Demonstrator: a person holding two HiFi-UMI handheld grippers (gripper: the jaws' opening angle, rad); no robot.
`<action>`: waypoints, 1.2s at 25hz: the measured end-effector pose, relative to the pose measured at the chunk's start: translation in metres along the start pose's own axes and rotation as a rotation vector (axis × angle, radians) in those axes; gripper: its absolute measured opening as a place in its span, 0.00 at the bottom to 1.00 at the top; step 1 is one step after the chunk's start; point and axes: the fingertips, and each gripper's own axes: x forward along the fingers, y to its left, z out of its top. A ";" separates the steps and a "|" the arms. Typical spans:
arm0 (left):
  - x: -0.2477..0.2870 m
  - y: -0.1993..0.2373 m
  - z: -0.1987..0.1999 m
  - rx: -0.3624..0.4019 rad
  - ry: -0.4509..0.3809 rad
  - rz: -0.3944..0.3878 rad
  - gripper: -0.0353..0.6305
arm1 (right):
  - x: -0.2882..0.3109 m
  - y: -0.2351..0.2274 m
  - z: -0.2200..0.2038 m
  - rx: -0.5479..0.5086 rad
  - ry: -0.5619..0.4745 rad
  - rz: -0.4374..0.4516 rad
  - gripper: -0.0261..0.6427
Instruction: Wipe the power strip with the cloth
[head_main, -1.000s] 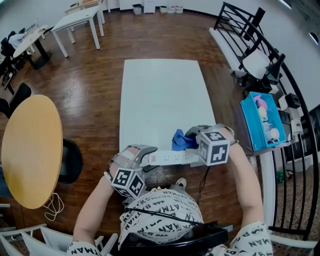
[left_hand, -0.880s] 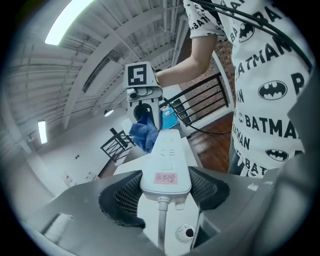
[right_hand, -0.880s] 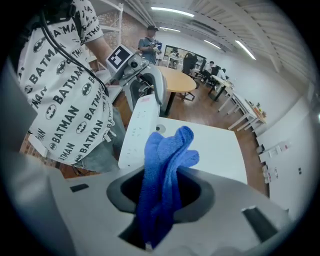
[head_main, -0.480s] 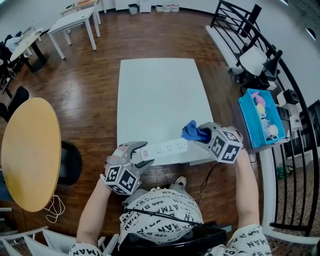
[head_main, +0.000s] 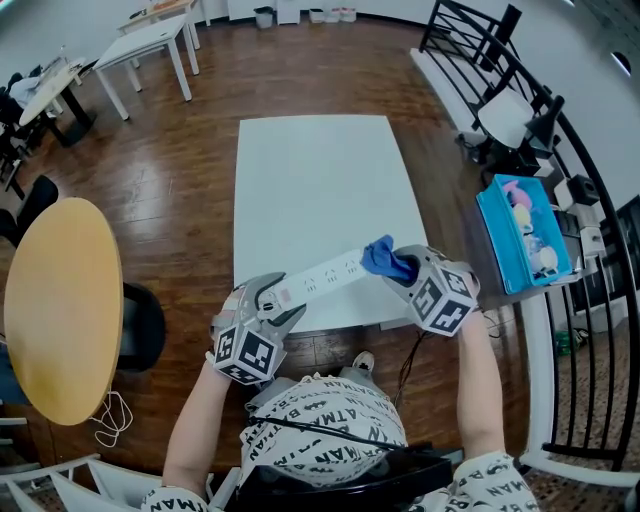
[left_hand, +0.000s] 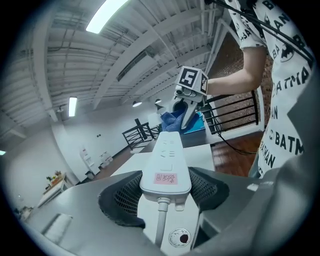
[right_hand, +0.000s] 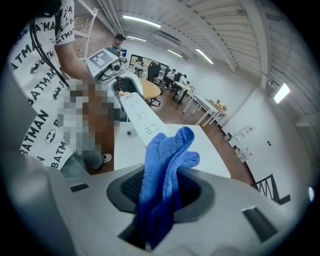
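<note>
A long white power strip (head_main: 315, 280) (left_hand: 167, 160) (right_hand: 142, 121) is lifted above the near end of the white table (head_main: 320, 190), tilted up to the right. My left gripper (head_main: 268, 300) (left_hand: 165, 192) is shut on its cord end, where a pink label shows. My right gripper (head_main: 398, 268) (right_hand: 160, 192) is shut on a bunched blue cloth (head_main: 384, 259) (right_hand: 165, 175) (left_hand: 172, 120). The cloth touches the strip's far end. The strip's cord (left_hand: 159, 227) runs down between the left jaws.
A round yellow table (head_main: 60, 305) stands at the left. A blue bin (head_main: 520, 235) and black railing (head_main: 570, 200) are at the right. White tables (head_main: 150, 40) stand far back on the wood floor. A black cable (head_main: 410, 360) hangs below the table's near edge.
The strip has tilted up from lying across the table's near edge. My right gripper has carried the cloth right and up along it to the far end. The left gripper moved slightly left.
</note>
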 end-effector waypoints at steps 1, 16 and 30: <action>0.001 0.002 0.000 -0.014 0.004 0.014 0.48 | 0.001 0.000 0.000 0.019 -0.004 -0.013 0.24; 0.009 0.027 -0.006 -0.175 0.048 0.173 0.48 | 0.022 -0.007 0.022 0.427 -0.126 -0.239 0.24; 0.016 0.042 -0.004 -0.229 0.049 0.229 0.48 | 0.042 0.061 0.100 0.393 -0.230 -0.074 0.24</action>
